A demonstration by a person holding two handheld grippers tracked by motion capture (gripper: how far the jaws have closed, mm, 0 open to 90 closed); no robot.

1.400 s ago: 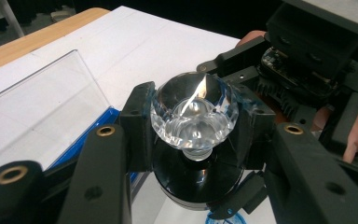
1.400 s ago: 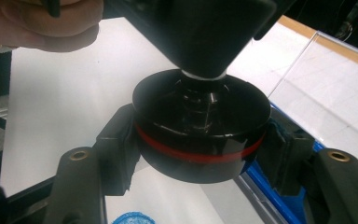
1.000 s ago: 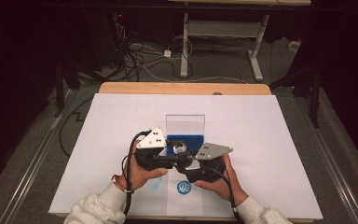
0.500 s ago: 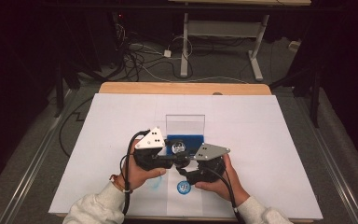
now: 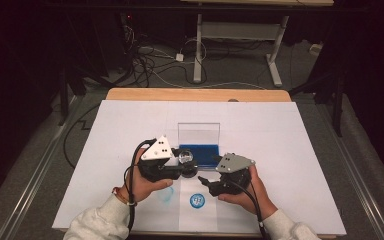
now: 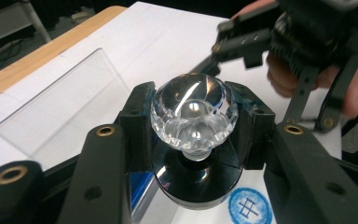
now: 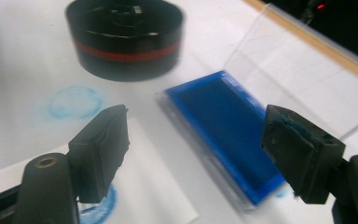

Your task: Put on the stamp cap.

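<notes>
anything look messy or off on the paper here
Yes. A faint, smeared blue ring stains the white paper beside the black stamp base, unlike the crisp round blue print nearer the person. Blue ink also smudges the right gripper's pads. Nothing looks broken.

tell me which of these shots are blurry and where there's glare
Right gripper view: motion smear on the black stamp base and the blue ink pad, the gripper's own pads sharper. Left gripper view: crisp on the crystal stamp knob, which carries bright white glints; the right gripper behind is soft. High view: evenly lit white table, dark surroundings, no blur.
</notes>
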